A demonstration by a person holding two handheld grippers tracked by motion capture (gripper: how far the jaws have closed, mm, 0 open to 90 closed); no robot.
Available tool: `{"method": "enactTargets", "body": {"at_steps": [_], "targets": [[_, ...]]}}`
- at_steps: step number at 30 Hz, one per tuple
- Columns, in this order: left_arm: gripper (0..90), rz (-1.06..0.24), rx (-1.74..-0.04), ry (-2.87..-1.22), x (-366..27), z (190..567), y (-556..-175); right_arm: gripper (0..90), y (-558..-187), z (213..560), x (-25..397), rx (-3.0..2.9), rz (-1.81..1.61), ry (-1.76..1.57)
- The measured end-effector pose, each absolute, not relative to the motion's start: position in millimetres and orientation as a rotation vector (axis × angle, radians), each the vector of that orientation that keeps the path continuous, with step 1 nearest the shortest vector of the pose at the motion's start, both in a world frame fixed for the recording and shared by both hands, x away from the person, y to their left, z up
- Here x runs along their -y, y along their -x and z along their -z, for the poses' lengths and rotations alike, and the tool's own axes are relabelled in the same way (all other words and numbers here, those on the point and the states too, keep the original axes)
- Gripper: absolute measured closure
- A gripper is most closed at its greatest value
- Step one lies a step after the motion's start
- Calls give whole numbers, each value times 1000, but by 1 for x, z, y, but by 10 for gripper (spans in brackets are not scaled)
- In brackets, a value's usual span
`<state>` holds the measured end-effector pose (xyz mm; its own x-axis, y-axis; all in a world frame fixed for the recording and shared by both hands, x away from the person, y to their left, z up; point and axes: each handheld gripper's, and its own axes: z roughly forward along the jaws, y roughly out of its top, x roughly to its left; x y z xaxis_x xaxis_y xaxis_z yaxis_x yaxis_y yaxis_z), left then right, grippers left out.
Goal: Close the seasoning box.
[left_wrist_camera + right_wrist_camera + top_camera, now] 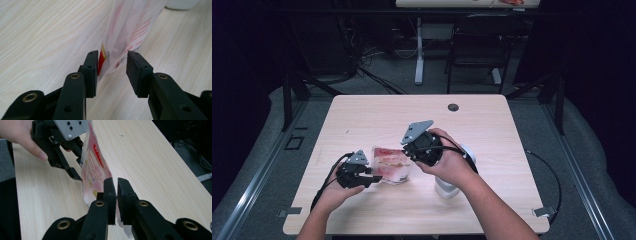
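Observation:
A clear plastic pouch with red print stands on edge on the light wood table, held up between the two grippers. My left gripper is at the pouch's left end. In the left gripper view the pouch's lower corner hangs between the spread jaws of that gripper, whose left pad touches the film. My right gripper is at the pouch's right end. In the right gripper view that gripper is shut on the pouch's near edge, and the left gripper shows beyond it.
A white container stands on the table under my right wrist, and its base shows in the left gripper view. A cable grommet sits near the table's far edge. A black chair and a desk leg stand beyond.

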<state>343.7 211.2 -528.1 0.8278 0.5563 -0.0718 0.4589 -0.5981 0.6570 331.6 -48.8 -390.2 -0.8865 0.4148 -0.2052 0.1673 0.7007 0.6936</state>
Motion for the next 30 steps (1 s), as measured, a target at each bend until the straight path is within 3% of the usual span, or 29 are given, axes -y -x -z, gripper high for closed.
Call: {"method": "enactTargets", "body": {"at_steps": [30], "targets": [[590,-202,-828,-2213,-243,523,-326,652,-322,382,35,-2554,-1196,-541]]}}
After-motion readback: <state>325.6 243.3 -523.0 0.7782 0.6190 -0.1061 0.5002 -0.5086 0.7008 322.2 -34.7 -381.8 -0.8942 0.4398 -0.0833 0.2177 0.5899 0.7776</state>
